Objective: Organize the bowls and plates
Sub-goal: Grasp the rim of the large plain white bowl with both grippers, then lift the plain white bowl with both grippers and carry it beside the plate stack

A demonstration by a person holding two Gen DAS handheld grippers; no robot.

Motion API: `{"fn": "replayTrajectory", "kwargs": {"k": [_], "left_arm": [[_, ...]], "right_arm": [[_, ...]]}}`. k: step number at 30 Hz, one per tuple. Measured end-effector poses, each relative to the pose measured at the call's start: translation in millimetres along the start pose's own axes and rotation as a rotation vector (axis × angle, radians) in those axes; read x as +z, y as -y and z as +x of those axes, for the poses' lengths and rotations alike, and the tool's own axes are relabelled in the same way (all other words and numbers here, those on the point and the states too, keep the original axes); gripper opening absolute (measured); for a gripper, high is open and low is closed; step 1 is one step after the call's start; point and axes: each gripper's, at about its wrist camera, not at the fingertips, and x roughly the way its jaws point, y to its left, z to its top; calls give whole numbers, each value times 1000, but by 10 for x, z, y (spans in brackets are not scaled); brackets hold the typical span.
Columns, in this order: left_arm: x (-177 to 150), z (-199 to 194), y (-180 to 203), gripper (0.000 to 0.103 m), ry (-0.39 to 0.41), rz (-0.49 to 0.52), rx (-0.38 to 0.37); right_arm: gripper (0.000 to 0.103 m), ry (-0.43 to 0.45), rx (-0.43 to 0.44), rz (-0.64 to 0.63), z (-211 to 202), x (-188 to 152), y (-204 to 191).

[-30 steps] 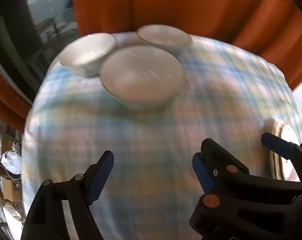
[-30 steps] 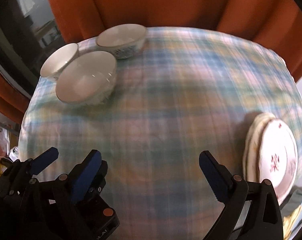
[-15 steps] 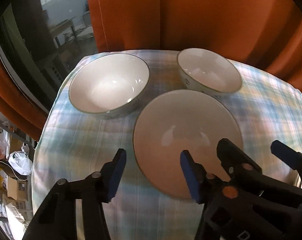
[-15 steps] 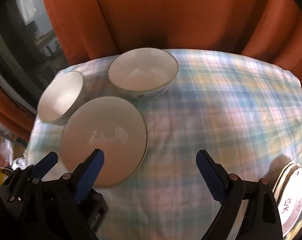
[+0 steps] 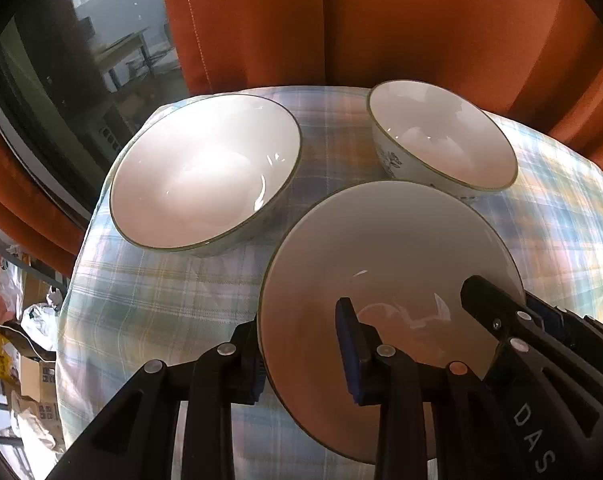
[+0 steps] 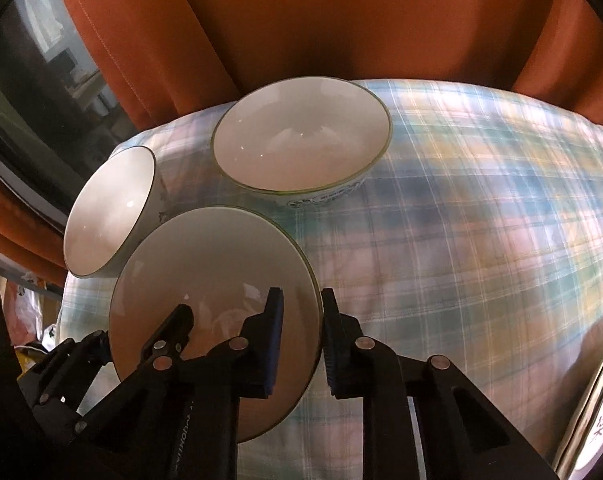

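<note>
I count three white bowls on the plaid cloth: the near bowl (image 5: 385, 264) (image 6: 209, 276) that my fingers straddle, the wide bowl (image 5: 205, 172) (image 6: 105, 208) at the left, and the patterned bowl (image 5: 441, 136) (image 6: 301, 136) at the back. There are two grippers, my left gripper (image 5: 301, 354) and my right gripper (image 6: 301, 344). At the right edge sits one stack of plates (image 6: 593, 420); how many it holds I cannot tell.
</note>
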Motion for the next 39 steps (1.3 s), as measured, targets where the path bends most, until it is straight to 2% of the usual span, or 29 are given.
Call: {"fn": "replayTrajectory", "kwargs": {"k": [12, 22, 28, 39], "left_arm": [[-144, -196, 181, 30, 9, 46, -27], [-482, -495, 437, 30, 13, 98, -56], [-723, -654, 641, 30, 11, 95, -68], [-1108, -813, 1122, 30, -6, 76, -28]], "right_arm": [[22, 25, -18, 19, -307, -140, 135], [22, 26, -55, 63, -600, -467, 345], [22, 25, -67, 67, -809, -691, 540], [22, 7, -54, 38, -1060, -1042, 1024]]}}
